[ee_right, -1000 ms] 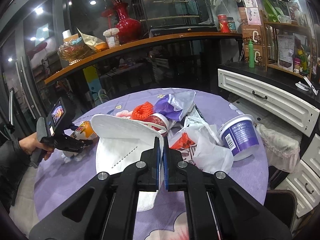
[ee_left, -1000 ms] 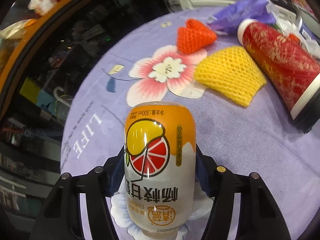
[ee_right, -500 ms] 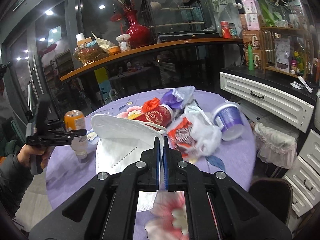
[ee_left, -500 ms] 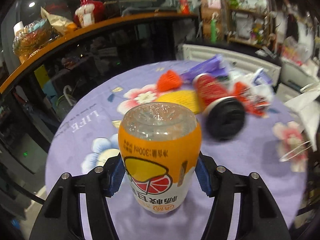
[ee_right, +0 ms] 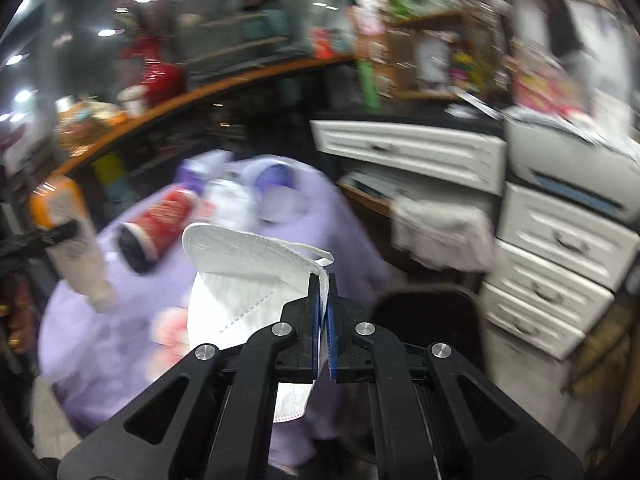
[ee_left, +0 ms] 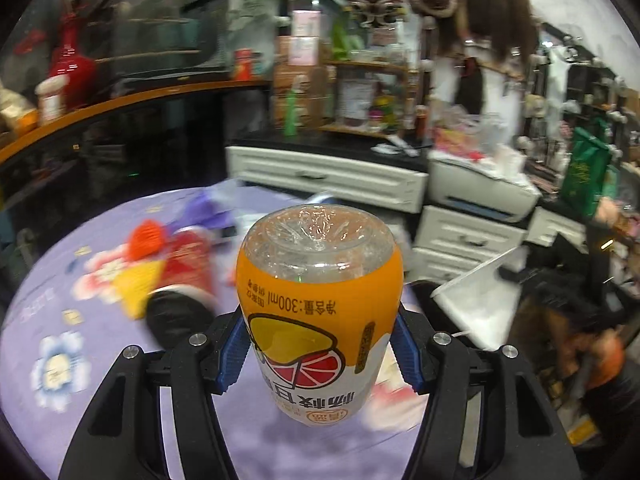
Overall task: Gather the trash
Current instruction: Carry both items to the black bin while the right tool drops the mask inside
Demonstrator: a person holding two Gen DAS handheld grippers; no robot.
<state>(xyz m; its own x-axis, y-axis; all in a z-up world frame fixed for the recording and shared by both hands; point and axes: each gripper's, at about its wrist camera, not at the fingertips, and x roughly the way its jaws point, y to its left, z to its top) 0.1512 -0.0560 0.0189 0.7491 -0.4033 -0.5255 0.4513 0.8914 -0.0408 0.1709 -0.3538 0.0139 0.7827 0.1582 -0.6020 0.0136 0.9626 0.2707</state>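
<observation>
The left hand-held gripper (ee_left: 320,354) squeezes an orange drink bottle (ee_left: 318,312) between its blue pads, up off the counter (ee_left: 48,280). The right hand-held gripper (ee_right: 323,330) is pinched tight on a white face mask (ee_right: 248,276), also lifted. A red tube (ee_right: 160,220), a purple cup (ee_right: 276,188) and wrappers wait on the counter, so most trash is left.

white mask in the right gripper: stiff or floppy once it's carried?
Probably floppy: the white face mask is thin folded fabric, pinched at one edge by the right gripper, with the rest hanging unsupported. Likely very light. Its loose ear strap could snag.
</observation>
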